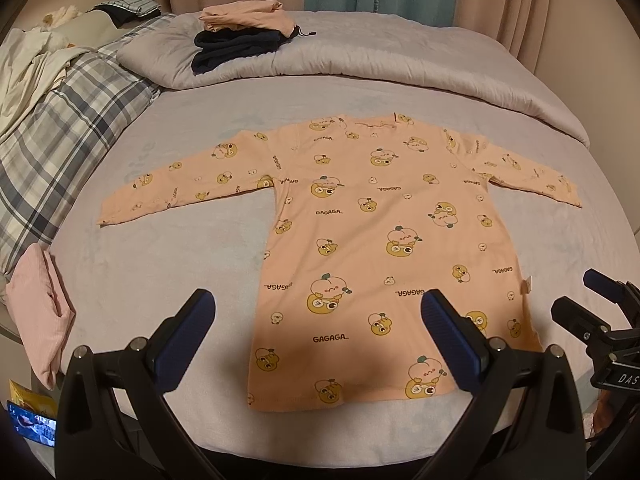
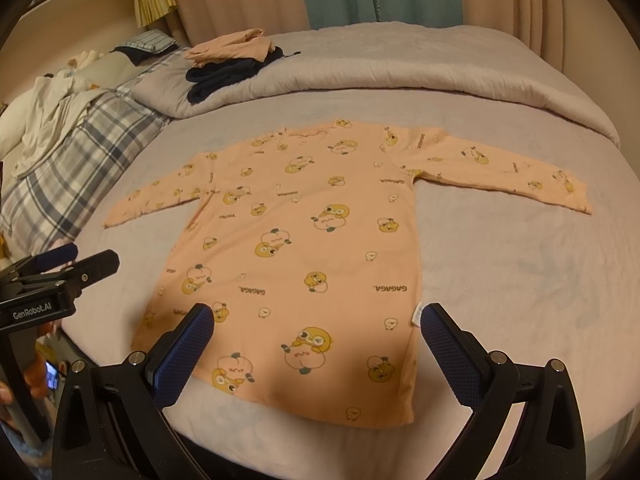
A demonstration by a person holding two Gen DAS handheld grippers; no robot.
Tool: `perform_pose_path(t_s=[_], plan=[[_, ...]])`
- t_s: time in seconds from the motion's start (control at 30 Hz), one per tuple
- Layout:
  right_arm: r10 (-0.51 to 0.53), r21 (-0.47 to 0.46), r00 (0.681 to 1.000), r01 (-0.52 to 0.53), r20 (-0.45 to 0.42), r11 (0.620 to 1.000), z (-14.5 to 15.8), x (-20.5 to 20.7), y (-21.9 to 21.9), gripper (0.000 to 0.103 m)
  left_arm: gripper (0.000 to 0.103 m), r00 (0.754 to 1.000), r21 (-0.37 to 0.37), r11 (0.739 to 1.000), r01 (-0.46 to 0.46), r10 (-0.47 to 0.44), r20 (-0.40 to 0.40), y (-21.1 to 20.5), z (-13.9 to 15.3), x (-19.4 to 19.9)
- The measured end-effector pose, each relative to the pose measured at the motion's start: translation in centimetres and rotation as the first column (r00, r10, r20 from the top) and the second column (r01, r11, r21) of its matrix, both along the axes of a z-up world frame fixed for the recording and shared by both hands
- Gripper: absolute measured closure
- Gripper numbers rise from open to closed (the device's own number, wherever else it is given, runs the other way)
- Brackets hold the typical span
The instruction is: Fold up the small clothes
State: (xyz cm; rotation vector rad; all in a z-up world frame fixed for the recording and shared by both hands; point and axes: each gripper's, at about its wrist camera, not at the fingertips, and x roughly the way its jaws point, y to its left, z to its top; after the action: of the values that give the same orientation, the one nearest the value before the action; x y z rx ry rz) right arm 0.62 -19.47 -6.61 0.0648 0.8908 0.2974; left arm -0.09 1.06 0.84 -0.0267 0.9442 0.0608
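Grey bedsheet (image 1: 160, 272) covers the bed on which a peach long-sleeved child's top (image 1: 372, 248), printed with cartoon ducks and the word GAGAGA, lies spread flat with both sleeves stretched out to the sides and its hem toward the cameras. Beyond the neckline a rolled grey duvet (image 1: 360, 60) crosses the bed, carrying a folded navy garment (image 1: 236, 50) with a folded peach garment (image 1: 248, 16) on top of it. A plaid pillow (image 1: 60, 148) sits at the left, and a folded pink striped cloth (image 1: 40, 312) lies near the bed's left edge. The left gripper (image 1: 318, 312) hovers over the top's lower half with its blue-padded fingers spread wide, holding nothing; the hem lies between and just ahead of them. The right gripper (image 2: 318, 326) is likewise released and empty above the hem's right part, the side label (image 2: 417, 314) just beside its right finger.
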Motion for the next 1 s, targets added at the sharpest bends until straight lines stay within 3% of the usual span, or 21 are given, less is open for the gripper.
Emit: perform_pose_path(t_s=[1.0], plan=[[-0.003,0.006,1.000,0.003,-0.004,1.000,-0.27,-0.02,-0.05,0.001,0.000,1.000,0.006,1.000,0.009,-0.009,-0.014,-0.74,-0.50,0.26]])
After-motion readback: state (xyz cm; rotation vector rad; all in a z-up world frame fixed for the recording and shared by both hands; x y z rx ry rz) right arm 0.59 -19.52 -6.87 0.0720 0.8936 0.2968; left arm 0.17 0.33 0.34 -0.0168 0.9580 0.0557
